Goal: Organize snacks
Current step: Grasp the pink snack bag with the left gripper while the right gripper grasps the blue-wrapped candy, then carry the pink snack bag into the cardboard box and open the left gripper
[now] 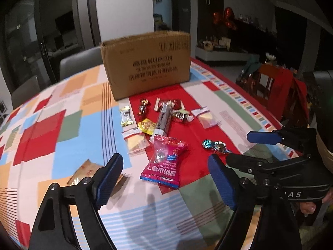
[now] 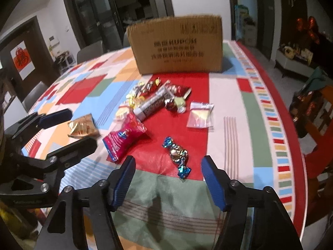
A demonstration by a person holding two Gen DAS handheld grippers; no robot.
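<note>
The left gripper (image 1: pixel 165 180), with black arms and blue finger pads, is held wide apart above the near edge of the round table covered by a patchwork-printed cloth (image 1: pixel 62 125), and nothing is gripped or touched by it. The right gripper (image 2: pixel 167 183) is likewise spread wide and is held empty above a green patch of the cloth. Just beyond the right gripper, a candy in shiny blue and silver twisted foil (image 2: pixel 177 155) is seen lying on the red panel of the cloth. Just beyond the left gripper, a bright pink plastic snack packet with printed lettering (image 1: pixel 164 159) is laid flat, and a gold foil pouch (image 2: pixel 82 126) is found to its left, partly hidden behind the left finger in the left wrist view. Farther on, a loose heap of snacks is spread: a long silver wrapped bar (image 1: pixel 163 118), a small yellow sachet (image 1: pixel 146 126), a clear zip bag with pale contents (image 1: pixel 135 140) near the pink packet, a second clear zip bag (image 2: pixel 200 114) set apart to the right, and several small red, gold and silver wrapped sweets whose details cannot be made out. Behind the heap, a brown corrugated cardboard box printed with dark lettering (image 1: pixel 147 64) is stood upright on the cloth; its inside is not shown. Grey chairs (image 2: pixel 90 51) are placed beyond the table.
</note>
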